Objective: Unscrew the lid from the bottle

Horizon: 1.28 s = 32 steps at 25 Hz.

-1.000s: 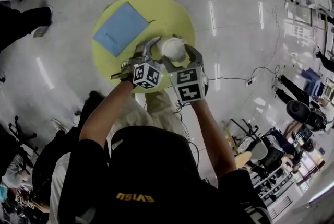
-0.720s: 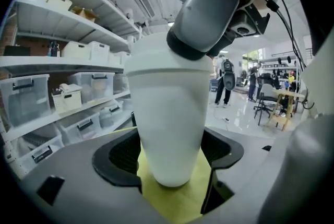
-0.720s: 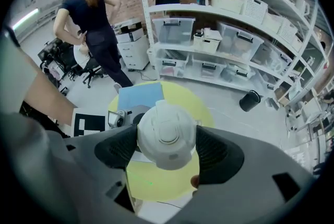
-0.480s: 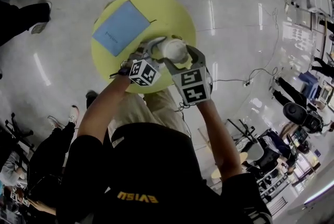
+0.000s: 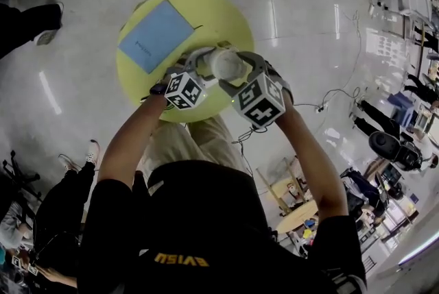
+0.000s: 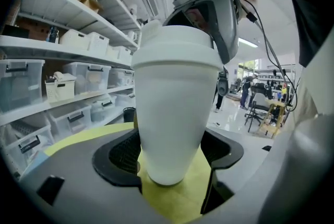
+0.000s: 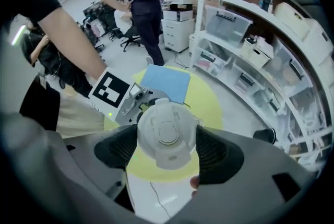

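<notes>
A white bottle (image 6: pixel 175 113) stands upright on the round yellow table (image 5: pixel 219 11). My left gripper (image 6: pixel 169 152) comes in from the side, low on the bottle's body. Its jaws have just been closing, with the bottle between them, and both pads now press on it. From above, my right gripper (image 7: pixel 166 147) points steeply down, shut on the white lid (image 7: pixel 166 134) with a pad against each side. In the head view the lid (image 5: pixel 226 64) shows between the left gripper (image 5: pixel 206 66) and the right gripper (image 5: pixel 232 71).
A blue pad (image 5: pixel 156 35) lies on the table's far left part. Shelves with plastic bins (image 6: pixel 78 77) stand beside the table. A person (image 7: pixel 138 3) stands on the floor beyond it, with chairs and cables around.
My right gripper has rolled about the lid, its marker cube turning and shifting right. The left gripper and the bottle stay where they were.
</notes>
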Each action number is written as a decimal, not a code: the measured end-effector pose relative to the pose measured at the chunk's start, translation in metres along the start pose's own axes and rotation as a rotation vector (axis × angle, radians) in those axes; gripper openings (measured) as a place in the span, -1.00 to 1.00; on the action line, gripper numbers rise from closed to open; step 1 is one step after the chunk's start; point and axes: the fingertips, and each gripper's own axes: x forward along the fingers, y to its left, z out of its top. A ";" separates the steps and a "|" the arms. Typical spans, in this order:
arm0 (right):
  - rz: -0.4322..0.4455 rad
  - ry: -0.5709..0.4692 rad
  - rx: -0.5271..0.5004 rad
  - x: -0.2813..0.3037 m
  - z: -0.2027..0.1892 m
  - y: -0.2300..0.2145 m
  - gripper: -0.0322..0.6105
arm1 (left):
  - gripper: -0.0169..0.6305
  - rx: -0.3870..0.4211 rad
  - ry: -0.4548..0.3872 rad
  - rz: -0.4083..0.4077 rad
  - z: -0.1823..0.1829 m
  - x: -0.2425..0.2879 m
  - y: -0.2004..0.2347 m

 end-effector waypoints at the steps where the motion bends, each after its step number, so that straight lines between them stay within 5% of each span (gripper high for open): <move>1: 0.017 0.016 -0.046 -0.001 0.000 0.001 0.19 | 0.20 -0.002 0.006 -0.012 0.001 0.000 0.000; 6: 0.102 0.092 -0.308 0.002 -0.003 0.007 0.19 | 0.20 -0.001 0.042 -0.097 -0.004 0.001 -0.004; 13: 0.217 0.226 -0.839 0.005 -0.003 0.015 0.19 | 0.21 0.043 0.122 -0.255 -0.009 -0.003 -0.003; 21: 0.217 0.220 -0.849 0.010 0.003 0.016 0.20 | 0.21 0.033 0.120 -0.250 -0.014 -0.007 0.001; 23: 0.196 0.187 -0.747 0.012 0.006 0.017 0.22 | 0.21 0.035 0.123 -0.242 -0.016 -0.009 0.004; 25: 0.184 0.126 -0.536 0.009 0.010 0.022 0.56 | 0.21 0.032 0.129 -0.237 -0.018 -0.010 0.005; 32: -0.129 -0.195 0.419 -0.015 0.024 0.004 0.51 | 0.21 0.032 0.160 -0.232 -0.018 -0.011 0.001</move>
